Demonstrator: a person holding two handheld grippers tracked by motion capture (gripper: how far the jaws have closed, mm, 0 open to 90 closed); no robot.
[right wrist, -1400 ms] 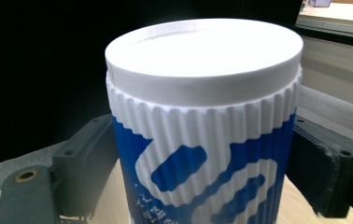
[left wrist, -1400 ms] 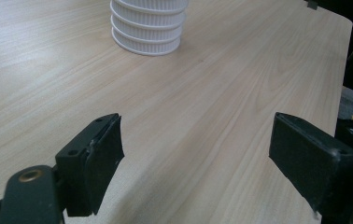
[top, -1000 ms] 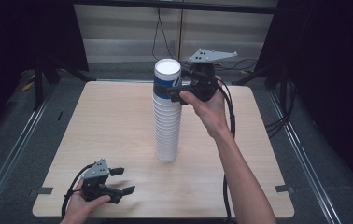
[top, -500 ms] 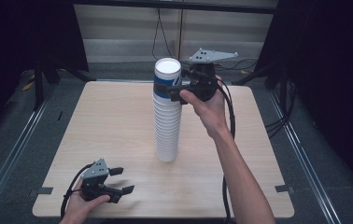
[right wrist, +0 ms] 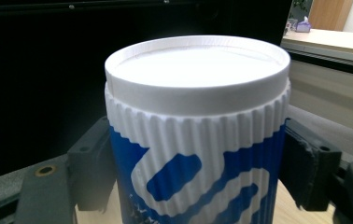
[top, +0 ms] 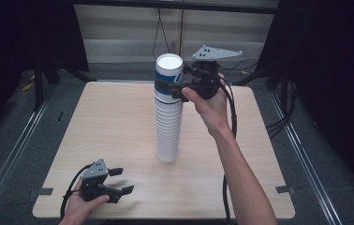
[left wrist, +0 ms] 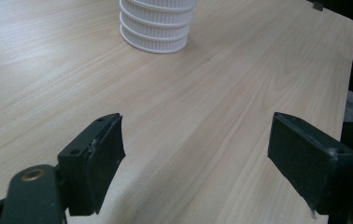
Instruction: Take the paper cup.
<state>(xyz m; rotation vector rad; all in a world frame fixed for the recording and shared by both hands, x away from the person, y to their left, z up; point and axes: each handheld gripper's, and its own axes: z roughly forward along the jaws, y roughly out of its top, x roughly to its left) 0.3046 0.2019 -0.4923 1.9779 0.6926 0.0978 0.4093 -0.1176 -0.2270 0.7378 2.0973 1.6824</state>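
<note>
A tall stack of white ribbed paper cups (top: 168, 126) stands upside down near the middle of the wooden table (top: 109, 117). Its top cup (top: 168, 75) is white with blue markings, base up. My right gripper (top: 171, 89) is shut on that top cup, one jaw against each side (right wrist: 198, 154). My left gripper (top: 121, 180) rests open on the table near the front left corner, nothing between its fingers (left wrist: 97, 154). The stack's base (left wrist: 156, 23) stands ahead of it.
The table's right edge (left wrist: 352, 42) drops to a dark floor. Metal rails (top: 16, 150) run along both sides of the table. Cables (top: 231, 117) trail from the right gripper along the forearm. Bare wood lies left and right of the stack.
</note>
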